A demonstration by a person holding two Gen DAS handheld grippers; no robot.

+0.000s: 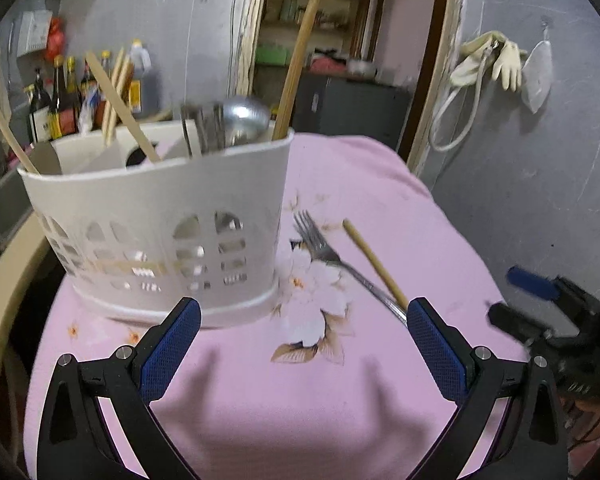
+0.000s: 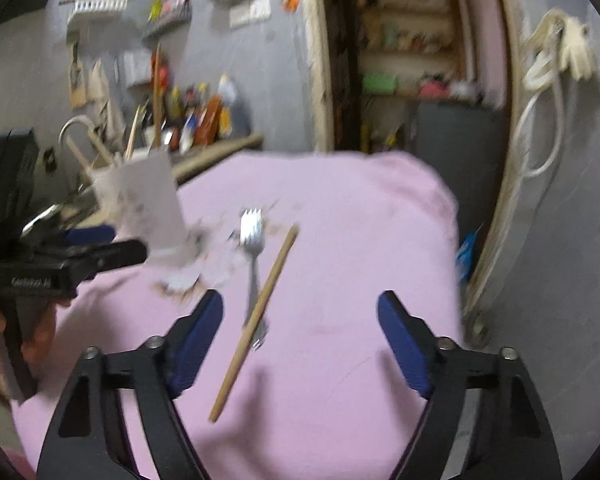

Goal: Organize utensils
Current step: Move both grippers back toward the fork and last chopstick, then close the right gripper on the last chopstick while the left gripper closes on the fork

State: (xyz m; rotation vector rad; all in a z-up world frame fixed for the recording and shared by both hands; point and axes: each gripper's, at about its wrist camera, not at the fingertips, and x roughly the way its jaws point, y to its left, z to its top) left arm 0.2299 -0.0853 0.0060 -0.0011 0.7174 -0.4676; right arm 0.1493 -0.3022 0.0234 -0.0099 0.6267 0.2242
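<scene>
On pink-clothed surface point(image 2: 340, 208): thin steel fork point(image 2: 252, 240) slippery, light wooden chopstick point(image 2: 256, 320) crossing it. Pinch chopstick mid-shaft. Your right tongs point(image 2: 300, 340) and left tongs point(image 1: 304, 344) spread, empty.

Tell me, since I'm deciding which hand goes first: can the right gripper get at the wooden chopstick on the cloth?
Probably yes. The right gripper is open and empty, and the wooden chopstick lies in the open on the pink cloth just ahead of it. It crosses over the fork, so the fork may get nudged.
</scene>
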